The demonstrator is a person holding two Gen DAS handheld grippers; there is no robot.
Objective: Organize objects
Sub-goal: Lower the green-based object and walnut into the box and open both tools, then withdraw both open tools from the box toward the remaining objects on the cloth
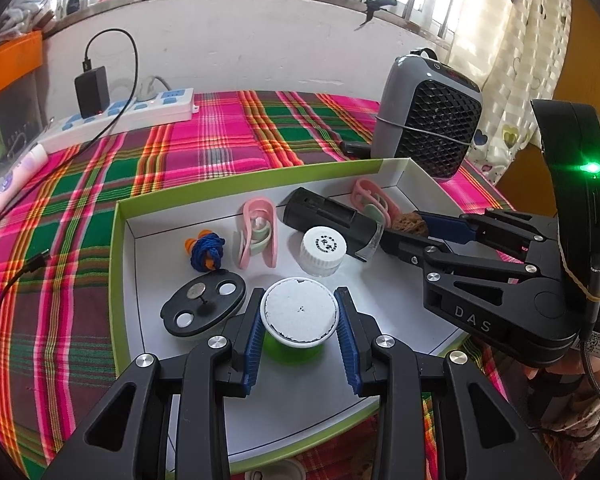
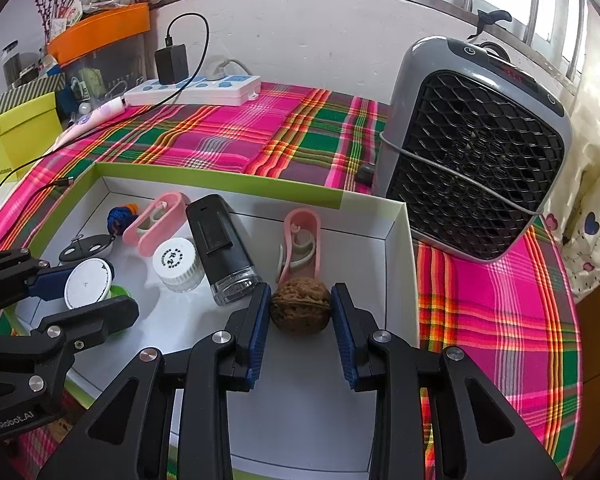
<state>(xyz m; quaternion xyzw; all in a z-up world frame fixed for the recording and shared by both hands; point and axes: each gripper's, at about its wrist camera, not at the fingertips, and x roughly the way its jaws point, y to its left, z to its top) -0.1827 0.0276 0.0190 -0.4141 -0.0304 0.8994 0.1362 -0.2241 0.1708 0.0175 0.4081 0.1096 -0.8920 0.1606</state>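
Walnut (image 2: 300, 311) and green jar with white lid (image 1: 299, 317), each held between narrow jaws over the floor of the box (image 1: 380, 392).

Walnut pressed on both sides by blue pads of right gripper (image 2: 300, 310), low in the near right part of the box, just in front of a pink clip (image 2: 300, 240). Jar clamped at its lid by left gripper (image 1: 299, 312), near the front wall, beside a black disc (image 1: 204, 304). Already lying in the box: black tube (image 2: 224, 248), white-capped bottle (image 2: 178, 262), second pink clip (image 1: 256, 236), blue cord bundle (image 1: 207, 254). Seemingly near the end: nothing loose visible on the plaid cloth (image 2: 240, 136) except power strip (image 2: 192, 90) and heater (image 2: 476, 160). Left to do, probably: release both things inside the box.
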